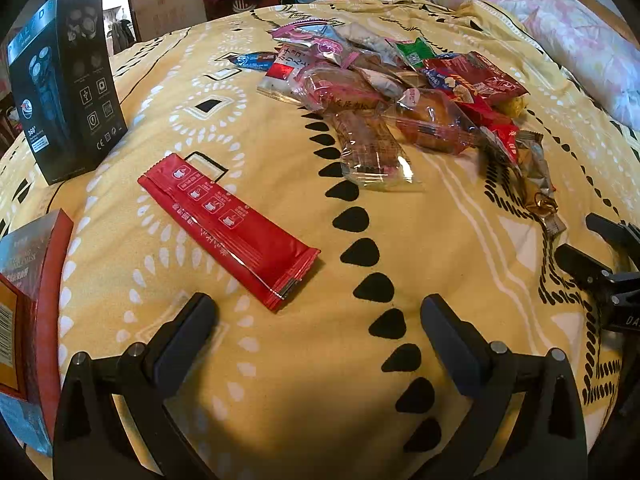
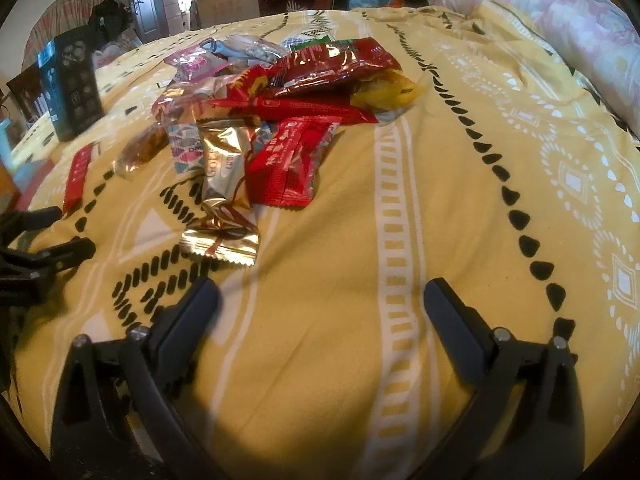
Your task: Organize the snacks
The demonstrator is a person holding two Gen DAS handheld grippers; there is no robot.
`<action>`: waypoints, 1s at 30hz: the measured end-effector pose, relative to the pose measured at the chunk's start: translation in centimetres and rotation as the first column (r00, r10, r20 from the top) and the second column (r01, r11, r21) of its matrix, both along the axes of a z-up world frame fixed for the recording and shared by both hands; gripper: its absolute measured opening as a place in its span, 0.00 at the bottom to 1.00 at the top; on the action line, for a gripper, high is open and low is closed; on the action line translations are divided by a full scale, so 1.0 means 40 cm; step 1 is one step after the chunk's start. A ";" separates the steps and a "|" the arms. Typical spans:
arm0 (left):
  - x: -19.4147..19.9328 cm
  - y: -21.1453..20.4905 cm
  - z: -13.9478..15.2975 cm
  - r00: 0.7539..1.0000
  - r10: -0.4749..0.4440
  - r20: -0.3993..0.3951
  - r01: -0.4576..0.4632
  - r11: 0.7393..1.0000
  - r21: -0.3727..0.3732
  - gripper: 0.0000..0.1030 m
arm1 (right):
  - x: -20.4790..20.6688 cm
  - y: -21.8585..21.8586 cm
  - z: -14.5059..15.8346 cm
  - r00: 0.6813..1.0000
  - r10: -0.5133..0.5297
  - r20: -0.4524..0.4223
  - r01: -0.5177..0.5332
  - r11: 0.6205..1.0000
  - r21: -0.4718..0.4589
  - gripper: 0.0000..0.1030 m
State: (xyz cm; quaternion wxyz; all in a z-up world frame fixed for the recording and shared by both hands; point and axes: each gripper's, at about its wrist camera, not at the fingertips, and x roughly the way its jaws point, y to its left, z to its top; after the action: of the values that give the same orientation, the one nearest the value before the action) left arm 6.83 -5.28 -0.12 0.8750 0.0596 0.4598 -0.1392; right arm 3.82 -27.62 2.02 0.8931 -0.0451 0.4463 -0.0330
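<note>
both hand-held grippers, left (image 1: pixel 318 322) and right (image 2: pixel 320 308), gape wide (nothing held) above the yellow bedspread (image 2: pixel 460 208).

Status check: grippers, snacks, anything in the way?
Left gripper and right gripper open, empty. Snack pile untouched on bedspread; red stick packet lies apart. Nothing blocking.

the red-edged box (image 1: pixel 36 312) at the bedspread's left edge is cut off by the picture's edge, its print unreadable. lower packets in the snack pile (image 1: pixel 384 80) lie hidden under upper ones. the black box (image 2: pixel 76 84) is blurred, its icons too small to read.
</note>
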 end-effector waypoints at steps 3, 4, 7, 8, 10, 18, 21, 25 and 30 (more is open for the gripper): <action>0.000 0.000 0.000 1.000 0.000 0.001 0.000 1.000 0.000 1.00 | 0.000 0.000 0.000 1.000 0.000 0.000 0.000 1.000 0.000 1.00; 0.000 0.000 0.000 1.000 0.000 0.000 0.000 1.000 0.000 1.00 | 0.000 0.000 0.000 1.000 0.000 0.000 0.000 1.000 0.001 1.00; 0.000 0.001 0.000 1.000 0.000 0.001 0.000 1.000 0.000 1.00 | 0.000 -0.002 0.001 1.000 0.001 0.003 -0.001 1.000 0.006 1.00; 0.000 0.000 0.000 1.000 0.000 0.001 0.000 1.000 0.000 1.00 | -0.001 -0.002 0.001 1.000 0.001 0.004 -0.001 1.000 0.008 1.00; 0.000 0.000 0.000 1.000 0.000 0.001 0.000 1.000 0.000 1.00 | -0.001 -0.003 0.001 1.000 0.002 0.007 -0.002 1.000 0.013 1.00; 0.000 0.000 -0.001 1.000 0.000 0.001 0.000 1.000 -0.001 1.00 | -0.002 -0.004 0.001 1.000 0.003 0.008 -0.003 1.000 0.014 1.00; 0.000 0.000 -0.001 1.000 0.000 0.001 0.000 1.000 -0.001 1.00 | 0.000 -0.004 0.001 1.000 0.003 0.009 -0.003 1.000 0.014 1.00; 0.001 0.001 -0.001 1.000 0.000 0.002 0.000 1.000 -0.001 1.00 | -0.001 -0.004 0.002 1.000 0.004 0.014 -0.005 1.000 0.018 1.00; 0.002 0.002 -0.002 1.000 0.000 0.002 0.000 1.000 -0.001 1.00 | -0.001 -0.004 0.003 1.000 0.005 0.017 -0.005 1.000 0.020 1.00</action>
State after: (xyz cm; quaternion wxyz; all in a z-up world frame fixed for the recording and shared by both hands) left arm 6.89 -5.21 -0.19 0.8755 0.0595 0.4589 -0.1392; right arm 3.77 -27.79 2.12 0.8973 -0.0372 0.4391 -0.0269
